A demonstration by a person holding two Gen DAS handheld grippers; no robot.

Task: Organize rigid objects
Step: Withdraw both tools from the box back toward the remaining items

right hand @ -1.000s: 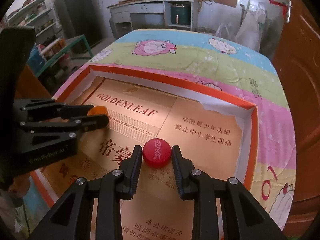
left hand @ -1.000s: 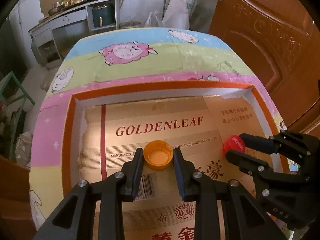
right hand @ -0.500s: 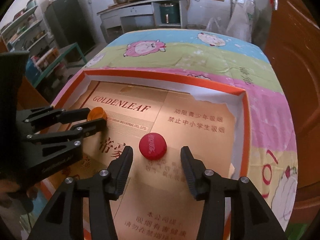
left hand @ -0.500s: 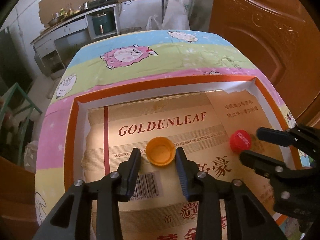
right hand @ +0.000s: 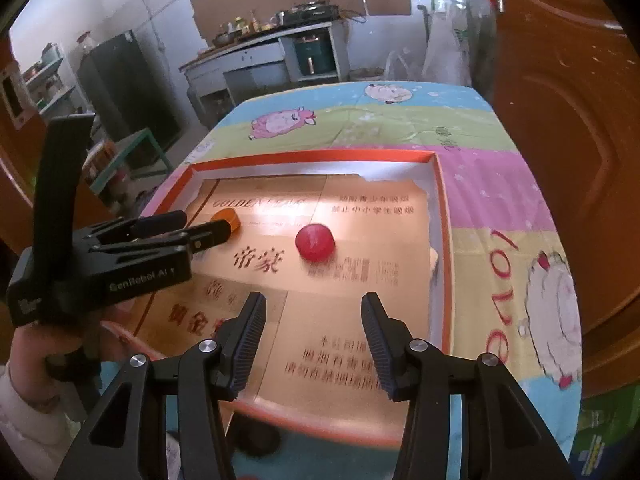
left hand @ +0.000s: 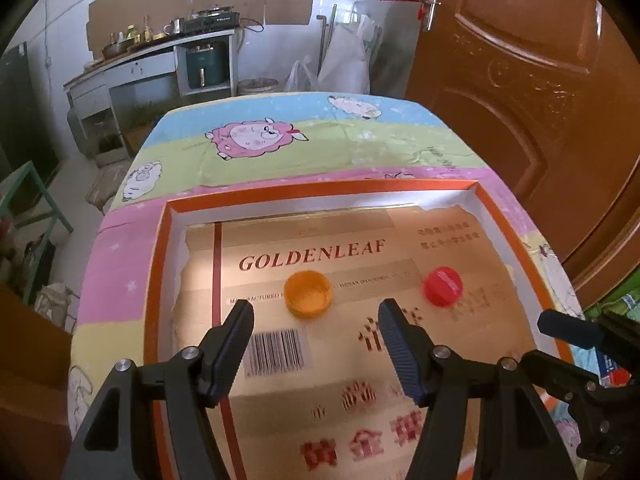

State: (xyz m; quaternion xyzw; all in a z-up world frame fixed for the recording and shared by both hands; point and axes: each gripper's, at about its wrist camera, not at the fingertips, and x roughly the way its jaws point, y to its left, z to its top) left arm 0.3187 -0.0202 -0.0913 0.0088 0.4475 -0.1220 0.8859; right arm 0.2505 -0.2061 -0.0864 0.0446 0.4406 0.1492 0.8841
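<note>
With both my jaws just opened and empty, the round orange plastic cap [left hand: 308,294] and round red plastic cap [left hand: 443,286] lay released in the shallow orange-rimmed cardboard tray [left hand: 320,190], so little seemed left.

White-walled kitchen: grey counter [left hand: 152,68], brown door [left hand: 520,92], sheep-print tablecloth [left hand: 320,148].

— Printed on the cardboard liner [left hand: 360,360] in the tray?
— "GOLDENLEAF" in dark red capitals, mid-frame in the left wrist view; below it a small line beginning "MANUFACTURE", rest too fine to read. Barcode at lower left, digits illegible. Chinese characters beside and beneath.
— Elsewhere?
— "GenRobot AI" in white on the left claw [right hand: 202,226] body, left of frame in the right wrist view.
</note>
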